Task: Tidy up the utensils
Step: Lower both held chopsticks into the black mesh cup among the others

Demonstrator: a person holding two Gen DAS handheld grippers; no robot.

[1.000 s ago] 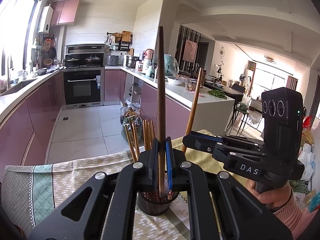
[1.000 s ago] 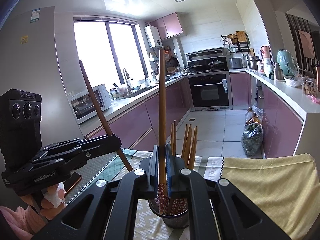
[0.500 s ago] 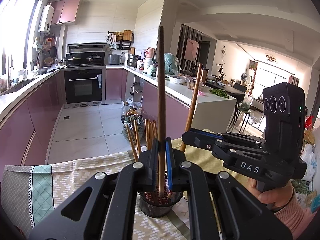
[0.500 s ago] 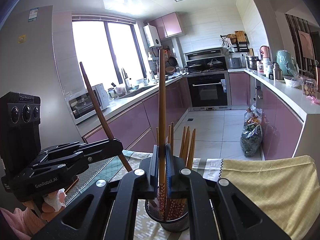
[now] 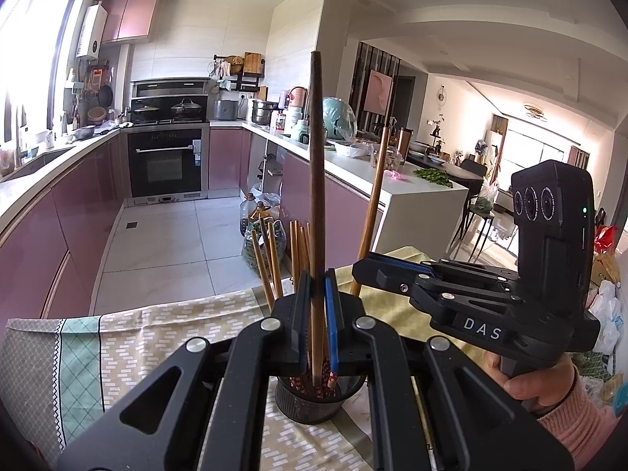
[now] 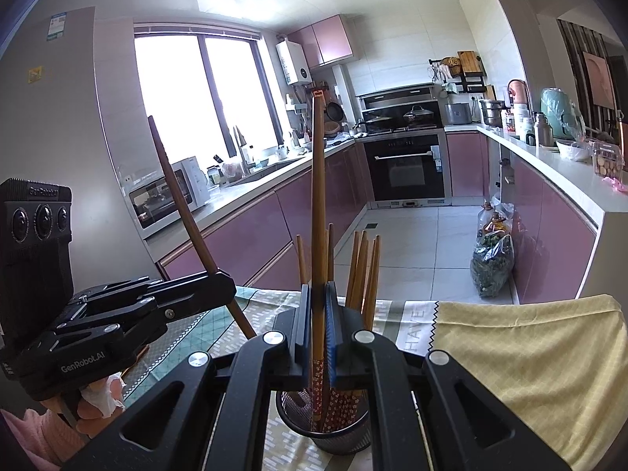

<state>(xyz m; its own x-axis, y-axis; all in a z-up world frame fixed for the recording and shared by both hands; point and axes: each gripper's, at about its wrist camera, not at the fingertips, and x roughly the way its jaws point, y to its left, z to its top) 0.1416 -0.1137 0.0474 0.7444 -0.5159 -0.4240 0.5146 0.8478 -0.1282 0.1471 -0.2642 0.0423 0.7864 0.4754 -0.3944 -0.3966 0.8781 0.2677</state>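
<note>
A black mesh holder [image 5: 318, 400] stands on the table and holds several wooden chopsticks [image 5: 271, 259]; it also shows in the right wrist view [image 6: 325, 424]. My left gripper [image 5: 317, 337] is shut on a dark brown chopstick [image 5: 316, 180], upright, its lower end just inside the holder. My right gripper [image 6: 317, 341] is shut on a lighter chopstick [image 6: 318, 196] with a red patterned end, which reaches down into the holder. Each gripper shows in the other's view, the right one [image 5: 392, 271] and the left one [image 6: 219, 282].
The table carries a patterned green and beige cloth [image 5: 117, 341] and a yellow cloth [image 6: 530, 345]. Beyond the table edge lie a tiled kitchen floor, pink cabinets [image 6: 255, 235] and a white counter [image 5: 424, 192]. A bag of greens [image 6: 492, 267] sits on the floor.
Both grippers have moved down toward the holder with their chopsticks. The chopstick ends now sit lower in the holder than a second ago.
</note>
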